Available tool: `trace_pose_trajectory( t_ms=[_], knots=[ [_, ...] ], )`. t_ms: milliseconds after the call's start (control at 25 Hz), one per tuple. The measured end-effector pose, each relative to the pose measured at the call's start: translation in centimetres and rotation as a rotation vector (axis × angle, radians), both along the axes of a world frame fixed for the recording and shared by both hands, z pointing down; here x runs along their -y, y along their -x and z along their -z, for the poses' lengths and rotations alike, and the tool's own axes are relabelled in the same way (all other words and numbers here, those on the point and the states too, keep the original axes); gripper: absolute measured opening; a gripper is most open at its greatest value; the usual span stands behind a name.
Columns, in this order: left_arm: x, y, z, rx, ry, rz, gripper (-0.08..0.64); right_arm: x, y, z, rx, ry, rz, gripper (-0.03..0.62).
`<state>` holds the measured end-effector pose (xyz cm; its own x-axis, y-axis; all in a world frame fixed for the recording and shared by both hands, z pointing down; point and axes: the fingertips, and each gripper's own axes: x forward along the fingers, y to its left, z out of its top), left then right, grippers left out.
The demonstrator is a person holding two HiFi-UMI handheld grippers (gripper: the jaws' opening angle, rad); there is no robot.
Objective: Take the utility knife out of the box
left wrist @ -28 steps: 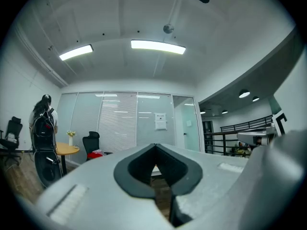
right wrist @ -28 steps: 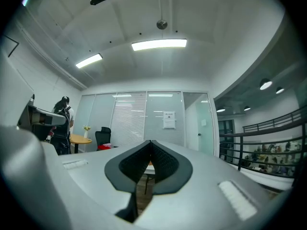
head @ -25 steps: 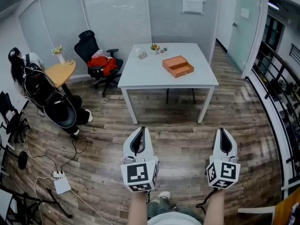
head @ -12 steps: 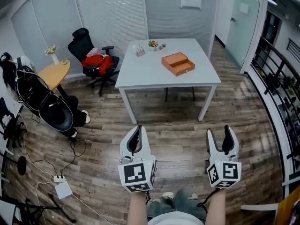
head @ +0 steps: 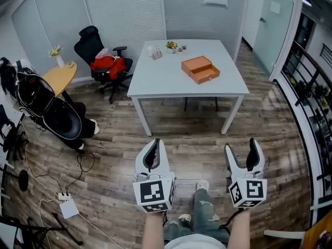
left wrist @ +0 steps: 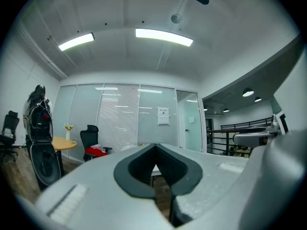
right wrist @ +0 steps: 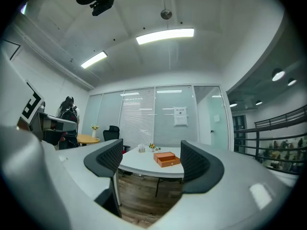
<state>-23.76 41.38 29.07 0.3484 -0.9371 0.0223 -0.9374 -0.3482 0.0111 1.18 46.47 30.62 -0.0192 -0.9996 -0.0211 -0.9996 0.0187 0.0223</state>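
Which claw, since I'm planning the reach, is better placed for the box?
Right, probably. The right claw is open, with the box framed between its jaws; the left claw is shut. Both are far off.

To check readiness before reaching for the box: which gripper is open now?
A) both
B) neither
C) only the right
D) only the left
C: the right gripper has its jaws apart, with the flat orange box seen between them; the left gripper has them together.
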Motion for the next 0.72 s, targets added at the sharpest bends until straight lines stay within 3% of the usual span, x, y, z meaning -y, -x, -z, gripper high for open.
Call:
trace_pose_trajectory(
  t_ms=[240,720],
  knots=[
    [3.9,-1.1,-1.0,-0.002,0.009,0.035,0.0,4.6,-1.3,-0.5,-0.013,0.0,0.019,0.405],
    [15.6,-7.6,0.7,0.012,-0.006,0.102,0.0,18.2,-8.5,1.3,-0.004,-0.027,0.064,0.394]
  ],
)
